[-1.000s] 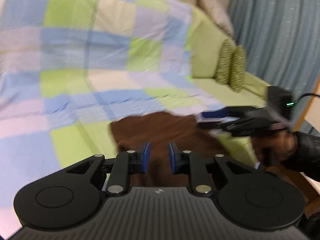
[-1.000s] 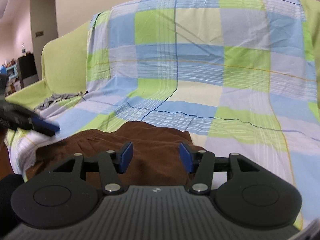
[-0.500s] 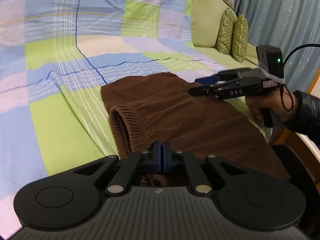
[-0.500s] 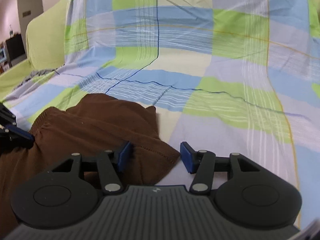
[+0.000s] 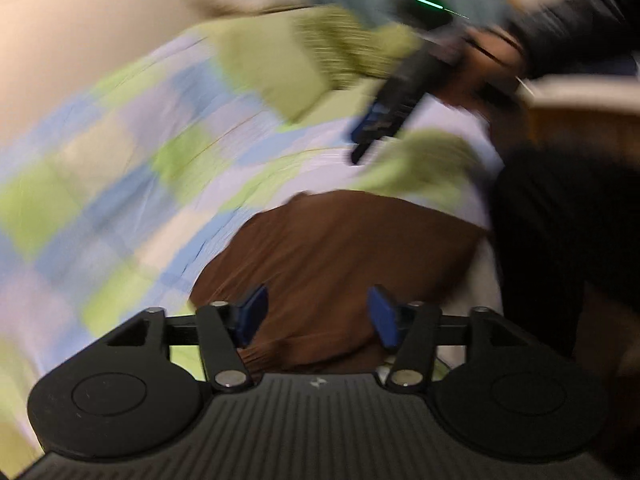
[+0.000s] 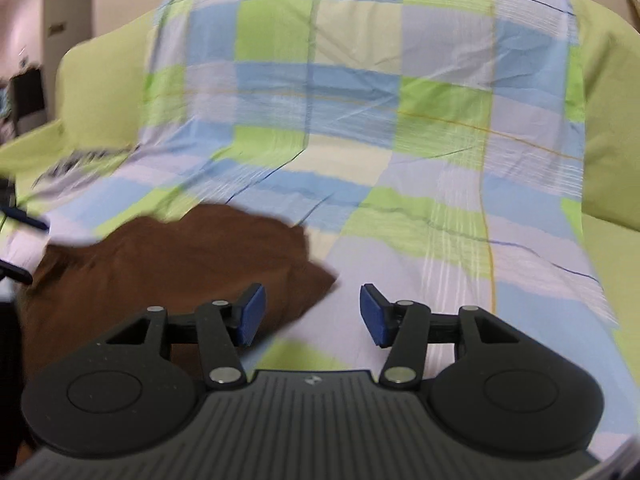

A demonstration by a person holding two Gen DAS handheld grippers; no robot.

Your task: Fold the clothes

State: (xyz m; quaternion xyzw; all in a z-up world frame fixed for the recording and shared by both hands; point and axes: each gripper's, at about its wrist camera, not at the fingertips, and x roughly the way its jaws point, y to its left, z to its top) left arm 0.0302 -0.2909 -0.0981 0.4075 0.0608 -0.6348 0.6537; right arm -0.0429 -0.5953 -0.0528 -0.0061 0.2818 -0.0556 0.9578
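Observation:
A brown garment [image 5: 340,248] lies on the checked sheet [image 5: 120,168] over the sofa seat; it also shows in the right wrist view [image 6: 160,264], lower left. My left gripper [image 5: 316,314] is open just above its near edge, holding nothing; this view is blurred and tilted. My right gripper [image 6: 310,312] is open and empty over the sheet [image 6: 400,240], just right of the garment's corner. The right gripper also shows in the left wrist view [image 5: 384,120], beyond the garment. The left gripper's fingertips [image 6: 28,222] show at the left edge of the right wrist view.
The green sofa has its backrest [image 6: 100,92] behind the sheet and a green patterned cushion [image 5: 340,48] at one end. A small dark patterned cloth [image 6: 76,162] lies on the sheet at the far left. A dark-clad leg [image 5: 560,240] is beside the seat.
My left gripper was shut on the garment's waistband and has opened and swung away, tilting fast. My right gripper stayed open and drew back; the garment now lies more bunched.

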